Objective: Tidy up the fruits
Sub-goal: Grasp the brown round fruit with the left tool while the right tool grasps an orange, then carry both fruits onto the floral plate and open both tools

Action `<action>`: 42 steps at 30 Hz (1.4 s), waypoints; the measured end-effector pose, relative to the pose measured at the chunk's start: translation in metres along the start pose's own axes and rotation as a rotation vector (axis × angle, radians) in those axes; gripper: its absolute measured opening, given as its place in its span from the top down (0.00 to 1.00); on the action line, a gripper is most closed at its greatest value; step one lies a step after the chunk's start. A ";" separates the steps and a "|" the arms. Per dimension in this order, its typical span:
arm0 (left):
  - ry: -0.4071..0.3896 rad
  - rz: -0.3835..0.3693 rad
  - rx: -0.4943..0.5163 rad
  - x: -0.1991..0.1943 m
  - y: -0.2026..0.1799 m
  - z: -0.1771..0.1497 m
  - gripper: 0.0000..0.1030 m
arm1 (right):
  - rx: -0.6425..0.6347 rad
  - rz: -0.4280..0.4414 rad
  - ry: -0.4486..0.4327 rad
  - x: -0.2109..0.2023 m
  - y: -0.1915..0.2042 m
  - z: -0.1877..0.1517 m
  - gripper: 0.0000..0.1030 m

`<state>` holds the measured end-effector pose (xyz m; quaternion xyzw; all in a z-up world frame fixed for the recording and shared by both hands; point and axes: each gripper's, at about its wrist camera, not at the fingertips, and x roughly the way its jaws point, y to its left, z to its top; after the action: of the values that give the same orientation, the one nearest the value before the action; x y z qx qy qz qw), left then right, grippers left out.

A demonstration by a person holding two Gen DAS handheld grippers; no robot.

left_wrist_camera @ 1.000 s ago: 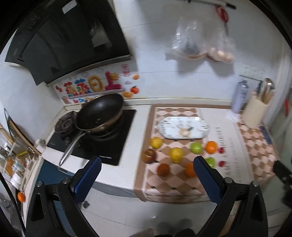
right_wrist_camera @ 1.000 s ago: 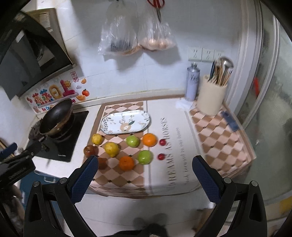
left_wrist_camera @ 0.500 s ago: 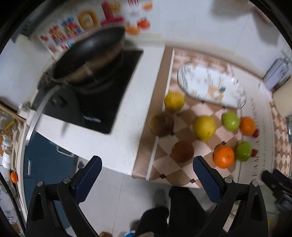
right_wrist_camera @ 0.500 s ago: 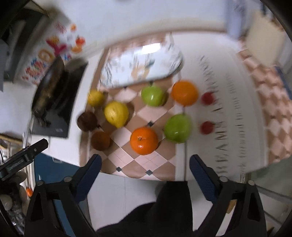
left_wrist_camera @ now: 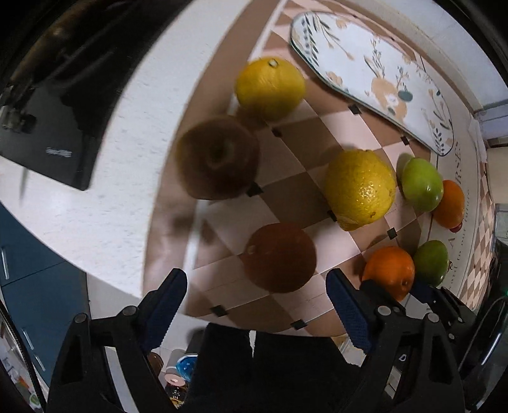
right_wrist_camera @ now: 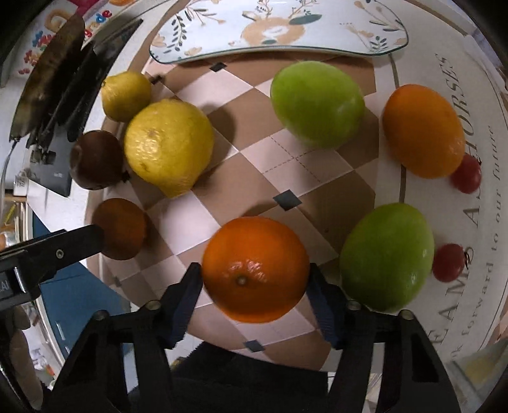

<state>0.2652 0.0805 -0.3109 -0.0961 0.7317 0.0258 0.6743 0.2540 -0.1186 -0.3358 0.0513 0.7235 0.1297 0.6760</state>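
Observation:
In the right wrist view an orange (right_wrist_camera: pixel 255 268) lies on the checkered mat (right_wrist_camera: pixel 285 168) between the fingers of my right gripper (right_wrist_camera: pixel 254 275). Its jaws are closing and both pads touch the orange's sides. My left gripper (left_wrist_camera: pixel 254 284) points straight down over a brown round fruit (left_wrist_camera: pixel 279 257). Its jaws are closing, with the fruit between them and a gap on each side. Two lemons (left_wrist_camera: pixel 358 190), two green fruits (right_wrist_camera: pixel 317 104), a second orange (right_wrist_camera: pixel 422 130) and another brown fruit (left_wrist_camera: pixel 217 157) lie around. The flowered plate (right_wrist_camera: pixel 279 28) behind them holds nothing.
Two small red tomatoes (right_wrist_camera: pixel 465 173) lie on the mat's printed right part. A black hob (left_wrist_camera: pixel 47 127) with a pan (right_wrist_camera: pixel 47 76) stands to the left. The counter's front edge runs just under both grippers, with a person's dark clothing below it.
Both grippers have dropped from a high view of the kitchen to just above the fruit and tipped downward. The right jaws have narrowed onto the orange; the left ones narrowed slightly.

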 end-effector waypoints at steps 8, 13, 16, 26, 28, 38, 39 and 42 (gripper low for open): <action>0.053 -0.002 0.046 0.031 -0.016 0.008 0.33 | -0.025 -0.016 0.025 -0.003 0.002 0.003 0.36; 0.045 -0.006 0.056 0.039 -0.020 0.006 0.47 | -0.029 -0.019 0.022 0.000 0.009 0.005 0.36; 0.025 0.032 0.081 0.038 -0.025 0.004 0.48 | -0.026 -0.015 0.015 -0.001 0.009 0.005 0.36; -0.150 0.050 0.140 -0.039 -0.037 0.005 0.48 | 0.002 0.025 -0.095 -0.056 -0.004 0.008 0.37; -0.218 0.061 0.159 -0.064 -0.047 0.013 0.48 | 0.008 0.022 -0.153 -0.079 -0.009 0.017 0.37; -0.419 0.097 0.231 -0.125 -0.103 0.082 0.48 | 0.044 -0.048 -0.318 -0.138 -0.045 0.105 0.37; -0.428 0.102 0.235 -0.125 -0.111 0.090 0.48 | 0.046 -0.060 -0.324 -0.138 -0.049 0.116 0.37; -0.444 0.105 0.241 -0.120 -0.128 0.110 0.48 | 0.051 -0.084 -0.330 -0.133 -0.055 0.141 0.37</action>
<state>0.4044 -0.0133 -0.1897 0.0311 0.5677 -0.0061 0.8226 0.4103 -0.1878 -0.2293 0.0588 0.6071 0.0730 0.7891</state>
